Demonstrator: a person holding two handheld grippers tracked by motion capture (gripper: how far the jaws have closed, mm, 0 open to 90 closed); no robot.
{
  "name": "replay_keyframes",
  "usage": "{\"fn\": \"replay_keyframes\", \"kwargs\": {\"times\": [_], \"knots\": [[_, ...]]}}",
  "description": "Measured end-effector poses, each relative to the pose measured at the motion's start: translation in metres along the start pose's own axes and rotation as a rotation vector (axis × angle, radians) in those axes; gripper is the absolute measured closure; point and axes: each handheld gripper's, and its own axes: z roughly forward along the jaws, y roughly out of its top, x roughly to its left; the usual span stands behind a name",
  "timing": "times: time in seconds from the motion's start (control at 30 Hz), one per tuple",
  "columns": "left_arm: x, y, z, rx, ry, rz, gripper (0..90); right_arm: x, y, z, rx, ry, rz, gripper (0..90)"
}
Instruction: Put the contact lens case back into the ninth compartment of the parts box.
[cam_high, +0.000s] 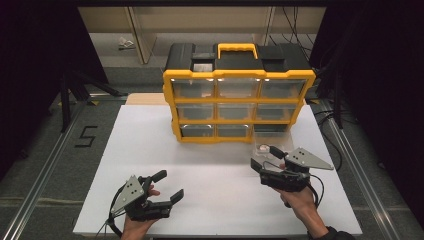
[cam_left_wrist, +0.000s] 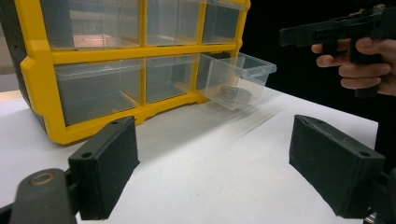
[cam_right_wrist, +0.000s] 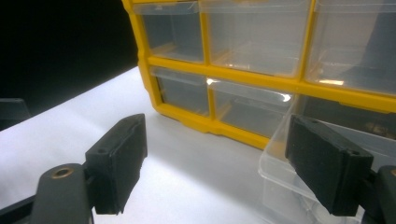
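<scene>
Pulled-out clear drawer (cam_high: 270, 145) at the organizer's (cam_high: 239, 102) bottom-right bay lies just ahead of the right gripper (cam_high: 266, 158), jaws wide, empty; left gripper (cam_high: 167, 186) wide, well apart.

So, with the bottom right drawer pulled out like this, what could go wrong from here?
1. The clear drawer hangs well out of the yellow organizer. A careless push could pull it free or tip it, spilling the small round object inside.
2. The right claw is open right beside the drawer; one pad is at its rim and may knock it askew.
3. The left claw is open and far away, so nothing steadies the organizer if it slides.
</scene>
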Motion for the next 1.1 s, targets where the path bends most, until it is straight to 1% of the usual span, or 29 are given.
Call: {"fn": "replay_keyframes", "kwargs": {"times": [0.17,0.43,0.73,0.83,1.03,1.1], "knots": [[0.000,0.000,0.000,0.001,-0.002,0.000,15.3,0.004,-0.006,-0.005,-0.018,0.012,-0.007,21.1],[-0.001,0.000,0.001,0.010,-0.005,0.008,15.2,0.012,-0.016,-0.005,-0.012,0.031,-0.030,19.4],[-0.001,-0.001,0.001,0.012,-0.002,0.009,15.2,0.014,-0.024,-0.010,-0.028,0.038,-0.021,17.5],[-0.001,-0.001,0.002,0.015,-0.004,0.013,15.2,0.015,-0.027,-0.012,-0.031,0.033,-0.020,17.4],[-0.001,-0.001,0.002,0.018,-0.007,0.015,15.2,0.019,-0.032,-0.014,-0.042,0.038,-0.033,17.1],[-0.001,-0.001,0.002,0.019,-0.008,0.014,15.2,0.020,-0.033,-0.016,-0.040,0.040,-0.030,17.0]]}}
